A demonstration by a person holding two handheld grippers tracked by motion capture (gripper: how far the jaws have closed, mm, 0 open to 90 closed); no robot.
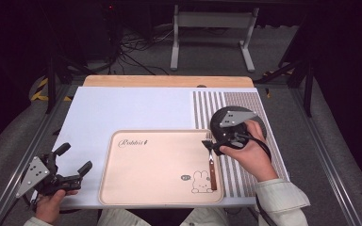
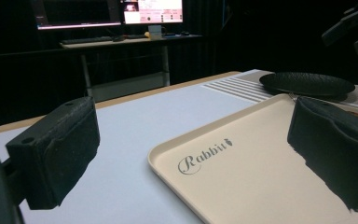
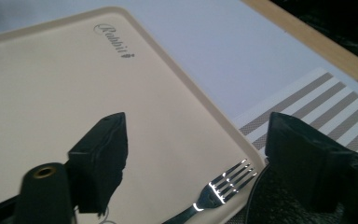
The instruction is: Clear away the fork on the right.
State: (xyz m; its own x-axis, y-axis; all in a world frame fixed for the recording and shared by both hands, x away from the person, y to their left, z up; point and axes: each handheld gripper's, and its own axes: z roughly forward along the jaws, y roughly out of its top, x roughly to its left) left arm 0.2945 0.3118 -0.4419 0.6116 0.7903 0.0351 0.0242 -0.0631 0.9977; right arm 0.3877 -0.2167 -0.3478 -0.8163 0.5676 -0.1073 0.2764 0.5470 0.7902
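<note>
Both tools gaping, empty: left tool [image 1: 74, 159] off tray's [image 1: 136, 188] left edge, right tool [image 3: 191, 154] above fork [image 1: 211, 165], tines away, handle toward person.

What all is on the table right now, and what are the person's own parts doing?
tray: one, beige with a rabbit print, front centre of the table
fork: one, silver with a brown handle, on the tray's right edge
plate: one, black, on the striped mat
striped mat: one, grey and white, right side
left hand-held gripper: one, black, open, front left corner
right hand-held gripper: one, black, open, over the fork's tines
</note>
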